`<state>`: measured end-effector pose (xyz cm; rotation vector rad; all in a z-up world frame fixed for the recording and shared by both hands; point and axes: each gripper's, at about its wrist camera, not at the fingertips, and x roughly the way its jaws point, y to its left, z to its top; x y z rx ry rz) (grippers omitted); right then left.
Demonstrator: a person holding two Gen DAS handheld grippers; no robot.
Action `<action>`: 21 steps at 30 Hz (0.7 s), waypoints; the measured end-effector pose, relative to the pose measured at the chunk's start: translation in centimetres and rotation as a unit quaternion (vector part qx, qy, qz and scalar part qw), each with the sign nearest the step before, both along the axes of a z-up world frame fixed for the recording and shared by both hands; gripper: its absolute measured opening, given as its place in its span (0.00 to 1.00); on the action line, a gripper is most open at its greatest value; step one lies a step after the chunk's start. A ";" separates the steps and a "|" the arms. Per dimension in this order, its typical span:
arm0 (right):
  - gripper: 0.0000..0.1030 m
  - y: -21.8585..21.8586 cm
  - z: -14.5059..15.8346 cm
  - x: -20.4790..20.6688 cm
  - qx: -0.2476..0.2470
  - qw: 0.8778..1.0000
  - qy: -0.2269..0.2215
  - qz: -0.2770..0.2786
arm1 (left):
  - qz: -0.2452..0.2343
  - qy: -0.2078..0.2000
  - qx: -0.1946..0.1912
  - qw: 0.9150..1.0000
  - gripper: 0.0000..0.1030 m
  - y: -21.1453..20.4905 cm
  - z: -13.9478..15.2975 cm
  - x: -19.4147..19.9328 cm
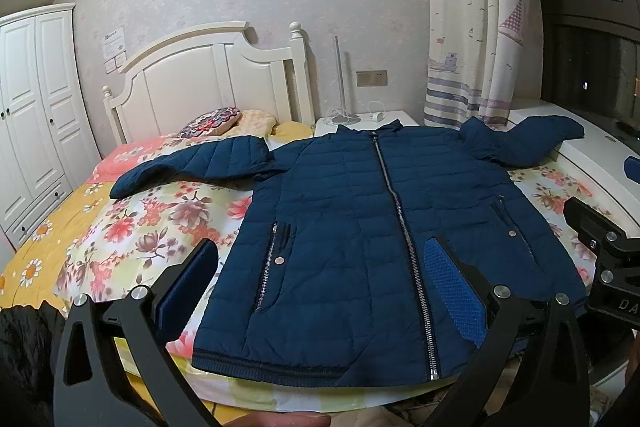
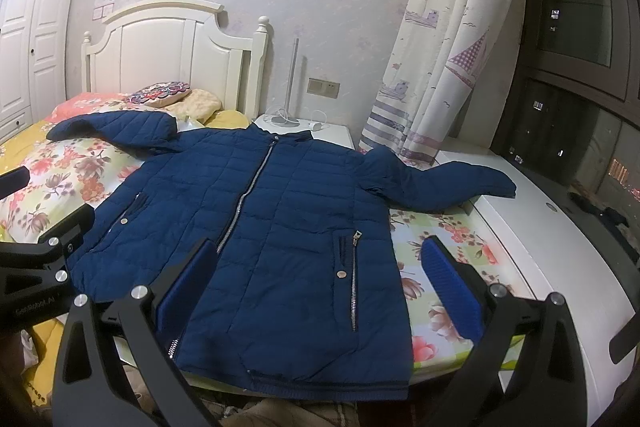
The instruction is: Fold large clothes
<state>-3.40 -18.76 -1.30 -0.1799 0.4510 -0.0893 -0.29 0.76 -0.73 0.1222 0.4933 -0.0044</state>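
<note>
A navy quilted jacket [image 1: 360, 227] lies flat and zipped, front up, on the floral bed sheet [image 1: 160, 223], both sleeves spread out sideways. It also shows in the right wrist view [image 2: 280, 227]. My left gripper [image 1: 324, 271] is open and empty, hovering above the jacket's lower left half near the hem. My right gripper [image 2: 316, 275] is open and empty, above the jacket's lower right half. The right sleeve [image 2: 452, 183] reaches onto a white ledge.
A white headboard [image 1: 208, 75] and pillows [image 1: 216, 121] are at the bed's far end. A white nightstand [image 2: 304, 131] with a lamp stands beside it. A white ledge [image 2: 560, 267] and curtain [image 2: 444, 47] run along the right. A wardrobe [image 1: 32, 115] is at left.
</note>
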 end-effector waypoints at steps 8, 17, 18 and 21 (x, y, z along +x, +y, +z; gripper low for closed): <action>0.98 0.0 0.1 0.0 0.000 1.000 0.000 0.000 | -0.001 0.001 0.000 1.000 0.96 0.0 0.1 0.1; 0.98 0.0 0.1 0.0 0.000 1.000 0.001 0.001 | -0.001 0.001 0.000 1.000 0.96 0.0 0.1 0.1; 0.98 0.0 0.1 0.0 0.001 1.000 0.001 0.001 | 0.000 0.001 0.000 1.000 0.96 0.2 0.0 0.1; 0.98 0.0 0.2 0.0 0.000 1.000 0.000 0.001 | -0.001 0.001 0.000 1.000 0.96 0.2 0.0 0.1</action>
